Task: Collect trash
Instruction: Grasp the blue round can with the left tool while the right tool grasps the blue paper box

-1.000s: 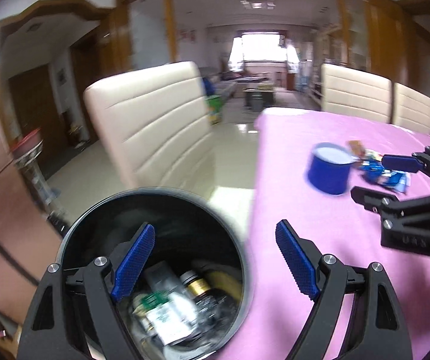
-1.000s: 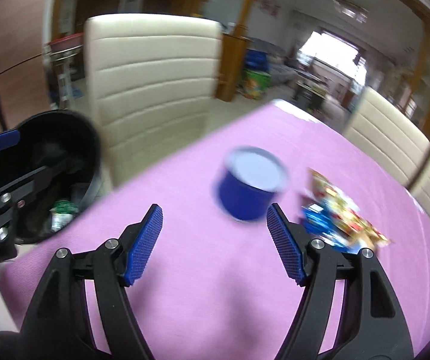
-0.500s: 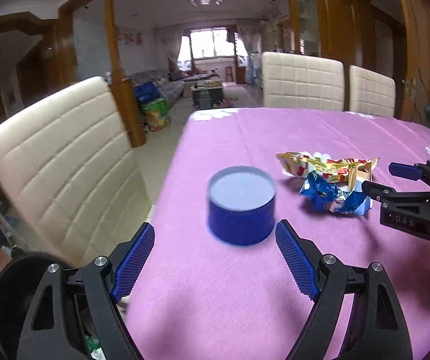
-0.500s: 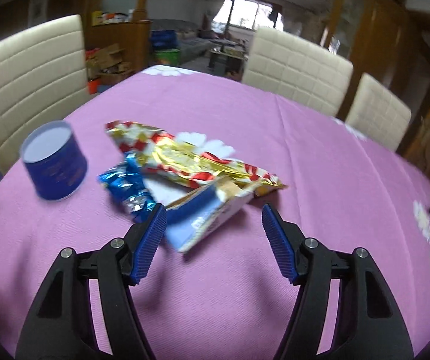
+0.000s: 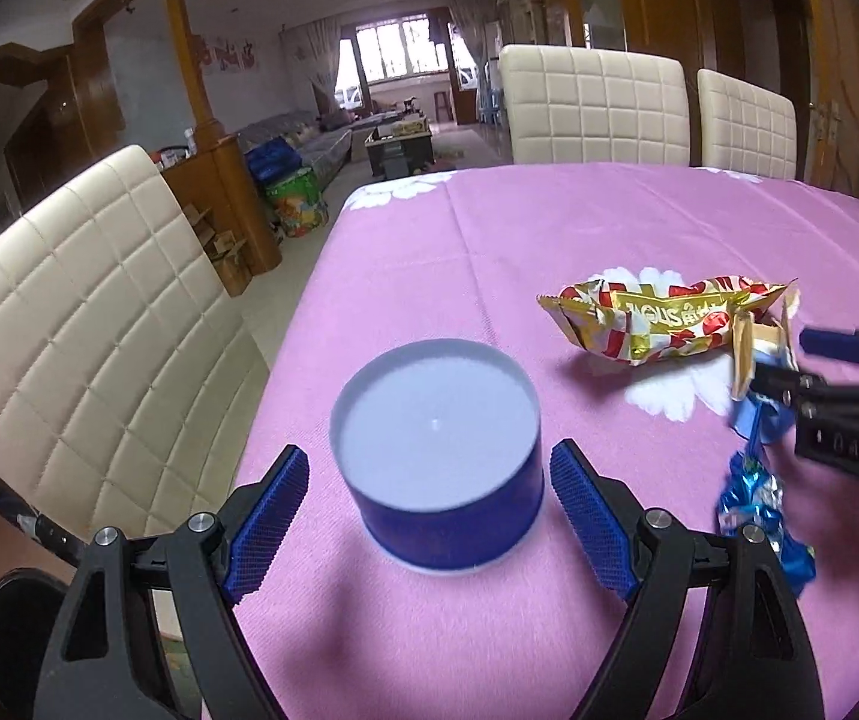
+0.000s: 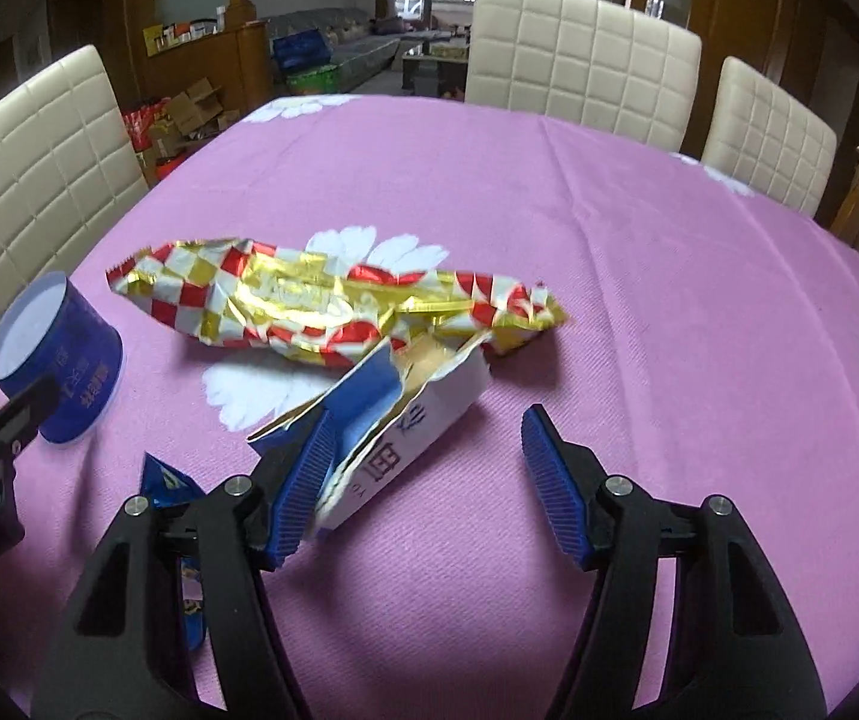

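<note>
A blue round tub with a white lid [image 5: 438, 468] stands on the pink tablecloth, between the open fingers of my left gripper [image 5: 426, 516], not touched; it also shows in the right wrist view [image 6: 54, 360]. A gold-and-red snack wrapper [image 6: 321, 306] lies mid-table, also in the left wrist view [image 5: 663, 324]. A torn blue-and-white carton [image 6: 393, 420] lies in front of it, partly between the open fingers of my right gripper [image 6: 429, 483]. A crumpled blue foil wrapper [image 5: 759, 510] lies beside the right gripper.
The pink flowered tablecloth [image 6: 669, 276] covers the table. Cream quilted chairs stand at the left [image 5: 81, 348] and far side [image 6: 579, 78]. The rim of a black bin [image 5: 15, 606] shows low left, beside the table edge.
My left gripper swung from over the black bin to the table and closed in around the blue tub. My right gripper moved right and forward onto the torn carton.
</note>
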`<state>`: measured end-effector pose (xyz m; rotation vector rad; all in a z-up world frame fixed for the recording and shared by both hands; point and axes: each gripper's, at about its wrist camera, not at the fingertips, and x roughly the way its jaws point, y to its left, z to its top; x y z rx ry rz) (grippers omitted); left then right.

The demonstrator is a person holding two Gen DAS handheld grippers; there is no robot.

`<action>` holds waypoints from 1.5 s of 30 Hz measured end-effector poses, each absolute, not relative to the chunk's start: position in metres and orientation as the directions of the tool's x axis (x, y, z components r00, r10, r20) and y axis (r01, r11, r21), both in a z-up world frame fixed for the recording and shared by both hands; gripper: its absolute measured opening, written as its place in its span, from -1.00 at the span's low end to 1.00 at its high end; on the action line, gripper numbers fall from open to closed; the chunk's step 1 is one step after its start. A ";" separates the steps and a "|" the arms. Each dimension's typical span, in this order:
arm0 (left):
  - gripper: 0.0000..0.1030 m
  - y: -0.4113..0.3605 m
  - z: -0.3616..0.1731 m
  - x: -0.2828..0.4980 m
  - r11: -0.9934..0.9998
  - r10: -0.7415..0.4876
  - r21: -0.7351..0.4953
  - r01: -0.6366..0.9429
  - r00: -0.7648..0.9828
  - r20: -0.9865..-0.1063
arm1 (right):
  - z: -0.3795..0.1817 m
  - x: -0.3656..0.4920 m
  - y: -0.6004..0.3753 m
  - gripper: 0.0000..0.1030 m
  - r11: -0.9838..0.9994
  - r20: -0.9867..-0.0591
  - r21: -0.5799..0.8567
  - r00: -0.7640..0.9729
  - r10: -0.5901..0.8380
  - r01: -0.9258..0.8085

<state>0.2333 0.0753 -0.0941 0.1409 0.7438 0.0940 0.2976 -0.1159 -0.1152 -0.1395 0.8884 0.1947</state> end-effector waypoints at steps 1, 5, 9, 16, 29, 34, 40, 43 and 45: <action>0.57 0.076 -0.095 0.236 0.987 0.130 0.156 -0.032 0.729 -0.672 | -0.116 0.297 -0.116 -0.04 0.972 -0.781 -0.031 0.613 0.121 -0.231; 0.57 0.075 -0.101 0.248 0.989 0.110 0.148 -0.008 0.707 -0.699 | -0.116 0.293 -0.118 -0.40 0.973 -0.783 -0.025 0.609 0.125 -0.231; 0.57 0.076 -0.102 0.250 0.994 0.072 0.109 0.008 0.702 -0.709 | -0.114 0.289 -0.124 -0.59 0.977 -0.779 -0.043 0.620 0.098 -0.208; 0.42 0.073 -0.096 0.237 0.989 0.110 0.146 -0.013 0.725 -0.680 | -0.101 0.276 -0.130 -0.63 0.977 -0.739 -0.110 0.673 0.043 -0.183; 0.42 0.072 -0.077 0.188 0.982 0.110 0.190 0.009 0.788 -0.606 | -0.094 0.275 -0.176 -0.86 0.992 -0.770 -0.010 0.634 0.070 -0.122; 0.43 0.073 -0.079 0.187 0.984 0.102 0.179 0.008 0.793 -0.600 | -0.085 0.275 -0.183 -0.69 0.979 -0.744 0.129 0.637 0.202 -0.160; 0.43 0.074 -0.079 0.187 0.985 0.105 0.175 0.003 0.794 -0.598 | -0.082 0.267 -0.156 0.86 0.984 -0.688 0.003 0.714 0.130 -0.177; 0.43 0.072 -0.081 0.187 0.984 0.106 0.180 0.005 0.792 -0.601 | -0.096 0.280 -0.143 0.67 0.978 -0.731 -0.007 0.669 0.137 -0.208; 0.43 0.072 -0.082 0.188 0.983 0.108 0.182 0.005 0.791 -0.603 | -0.110 0.290 -0.137 0.29 0.975 -0.770 -0.010 0.624 0.133 -0.221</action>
